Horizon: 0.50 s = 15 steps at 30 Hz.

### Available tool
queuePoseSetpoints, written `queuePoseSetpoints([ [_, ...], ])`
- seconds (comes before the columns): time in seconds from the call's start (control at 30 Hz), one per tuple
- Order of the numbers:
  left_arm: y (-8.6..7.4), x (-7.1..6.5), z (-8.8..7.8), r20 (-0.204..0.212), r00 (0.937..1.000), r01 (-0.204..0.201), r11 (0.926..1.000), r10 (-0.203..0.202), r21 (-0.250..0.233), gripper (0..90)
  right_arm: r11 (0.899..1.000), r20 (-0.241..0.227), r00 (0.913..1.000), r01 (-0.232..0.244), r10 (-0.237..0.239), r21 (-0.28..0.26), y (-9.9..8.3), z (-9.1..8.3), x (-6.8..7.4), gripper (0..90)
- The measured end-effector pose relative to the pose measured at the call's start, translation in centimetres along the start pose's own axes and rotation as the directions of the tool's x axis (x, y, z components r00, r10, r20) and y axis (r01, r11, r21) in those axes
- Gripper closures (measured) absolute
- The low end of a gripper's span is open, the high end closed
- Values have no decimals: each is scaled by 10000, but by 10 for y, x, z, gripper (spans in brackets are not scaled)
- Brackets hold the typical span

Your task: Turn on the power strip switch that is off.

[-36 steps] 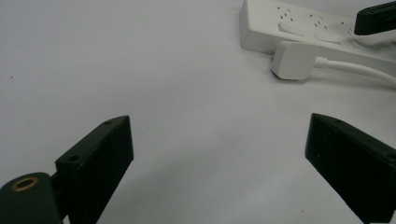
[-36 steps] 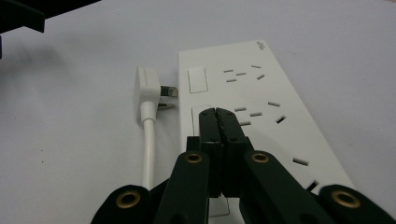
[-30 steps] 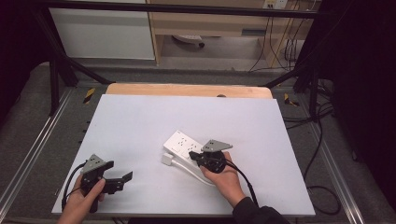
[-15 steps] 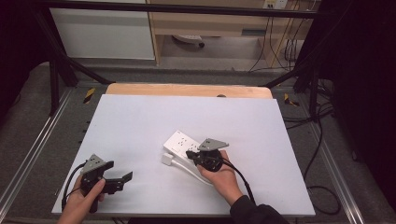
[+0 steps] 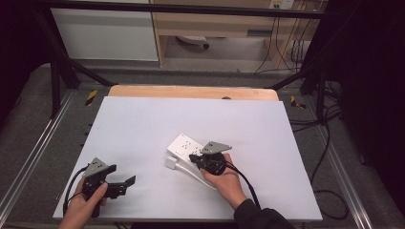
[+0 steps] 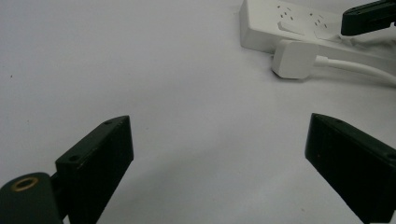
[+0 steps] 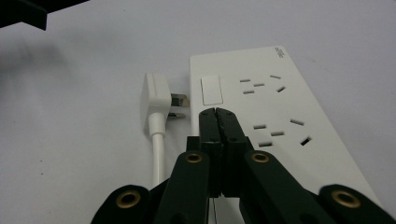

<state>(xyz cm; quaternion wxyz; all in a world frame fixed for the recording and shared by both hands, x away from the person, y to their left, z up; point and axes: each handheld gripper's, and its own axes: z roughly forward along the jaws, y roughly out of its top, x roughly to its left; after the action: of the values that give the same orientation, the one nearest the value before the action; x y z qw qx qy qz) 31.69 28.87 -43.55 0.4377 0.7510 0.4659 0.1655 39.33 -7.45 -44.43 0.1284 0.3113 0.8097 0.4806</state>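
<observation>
Flat white rectangular tabletop, matte, with a light wooden board edge exposed along its far side, upper centre of the high view. Lying directly on it, lower centre of frame: a white plastic rectangular power strip with several socket groups and a rocker switch. Just beside its left edge lies a white flat-bodied plug on a white cord, prongs pointing toward the strip.

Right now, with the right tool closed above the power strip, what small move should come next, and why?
Probably ease the right tool forward and down onto the switch of the power strip. Its jaws are shut with nothing between them, their tips point just short of the switch, and the plug lies unplugged beside the strip.
</observation>
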Motion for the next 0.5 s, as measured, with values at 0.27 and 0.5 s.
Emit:
queuePoseSetpoints([
  [0.27, 0, 0, 0, -1, 10000, -1, 10000, 1, 10, 77, 10000, 25, 10000, -18, 18, 77, -1, 1, 0, 900],
  [0.5, 0, 0, 0, -1, 10000, -1, 10000, 1, 16, 77, 9999, 32, 10000, 1, -2, 109, -1, 2, 0, 900],
])
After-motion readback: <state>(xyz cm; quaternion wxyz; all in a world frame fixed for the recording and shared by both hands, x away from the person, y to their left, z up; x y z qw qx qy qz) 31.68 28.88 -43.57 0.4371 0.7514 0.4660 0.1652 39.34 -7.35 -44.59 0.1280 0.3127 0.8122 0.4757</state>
